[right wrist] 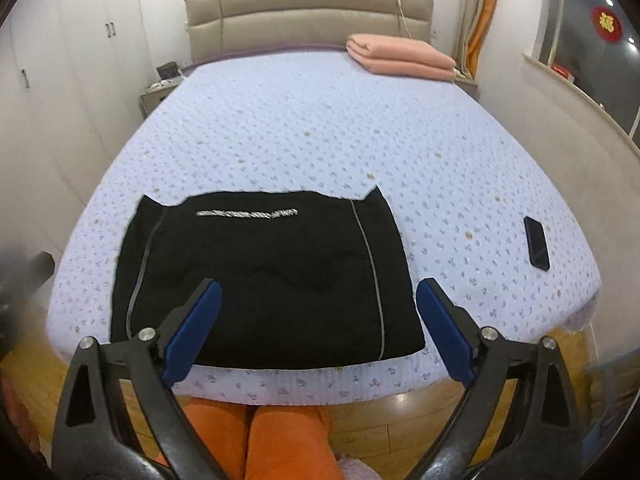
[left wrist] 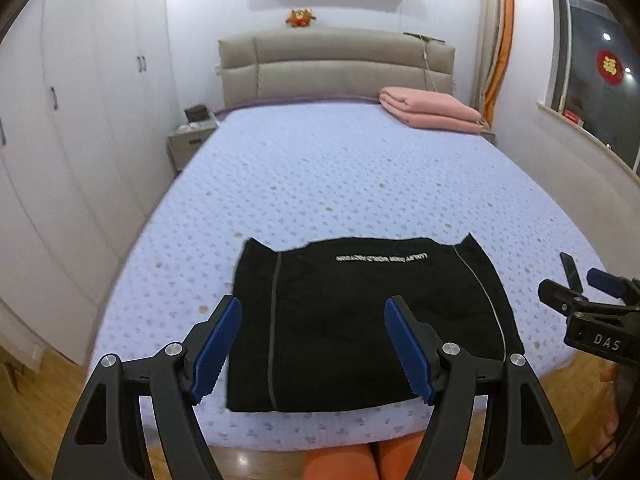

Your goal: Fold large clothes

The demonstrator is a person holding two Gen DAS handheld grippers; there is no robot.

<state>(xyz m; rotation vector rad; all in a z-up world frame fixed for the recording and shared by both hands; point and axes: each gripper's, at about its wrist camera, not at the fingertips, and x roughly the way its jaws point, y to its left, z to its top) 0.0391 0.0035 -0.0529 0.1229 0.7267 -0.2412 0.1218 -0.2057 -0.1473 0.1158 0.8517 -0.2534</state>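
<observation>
Now folded black garment (right wrist: 264, 280) near bed (right wrist: 320, 128) edge, both grippers open, holding nothing

The black garment (left wrist: 360, 320) lies folded into a flat, roughly square bundle at the foot end of the bed (left wrist: 360, 168), close to its near edge. It sits below and just ahead of both pairs of tongs, touching neither. The left tongs (left wrist: 312, 344) frame its near half, and the right tongs (right wrist: 318, 328) hang over its near right part. Two thin grey piping lines run from the near edge toward the far one, one down each side. A short line of white lettering crosses the far part, and two small black points stick out at the far corners.
</observation>
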